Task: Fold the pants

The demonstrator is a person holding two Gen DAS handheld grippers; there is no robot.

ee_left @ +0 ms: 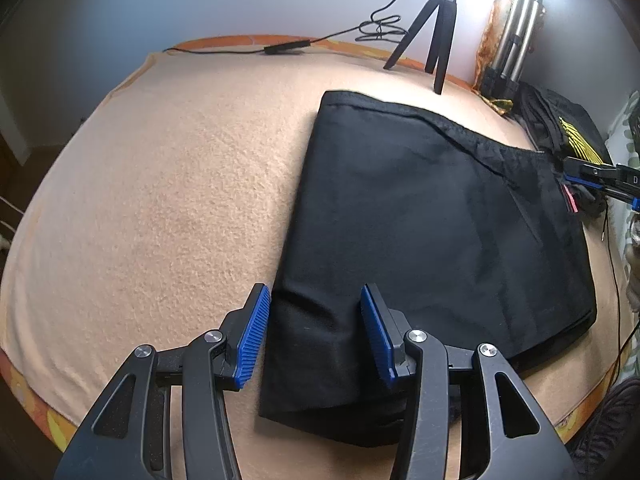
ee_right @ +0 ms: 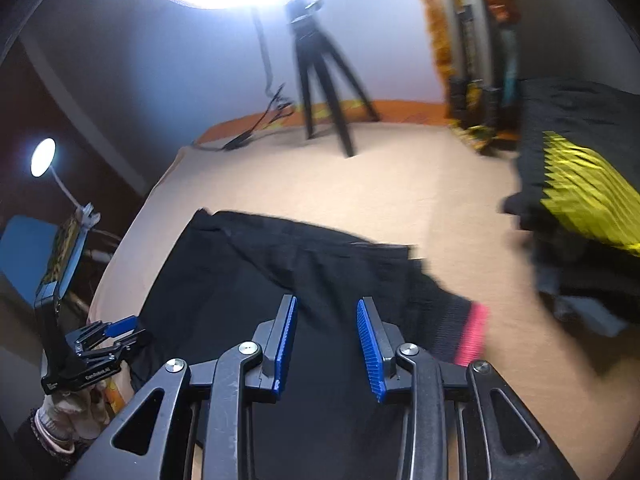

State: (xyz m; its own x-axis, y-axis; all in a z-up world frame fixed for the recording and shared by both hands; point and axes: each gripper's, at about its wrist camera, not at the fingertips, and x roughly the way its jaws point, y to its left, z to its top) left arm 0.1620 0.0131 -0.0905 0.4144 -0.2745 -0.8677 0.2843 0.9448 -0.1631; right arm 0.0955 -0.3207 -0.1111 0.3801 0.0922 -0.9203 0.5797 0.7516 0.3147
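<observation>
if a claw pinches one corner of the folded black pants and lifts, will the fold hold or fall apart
Probably falls apart: the black pants lie as loose stacked layers, with the near edge already rumpled between the open left claw. They look soft and floppy, so the free layers would likely droop. The fuzzy peach blanket would probably grip them, so pushing may bunch the cloth rather than slide it.

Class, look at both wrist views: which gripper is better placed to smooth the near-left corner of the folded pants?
Probably the left gripper: its open jaws straddle that corner of the black pants; the right gripper hovers near the pink-trimmed end.
</observation>
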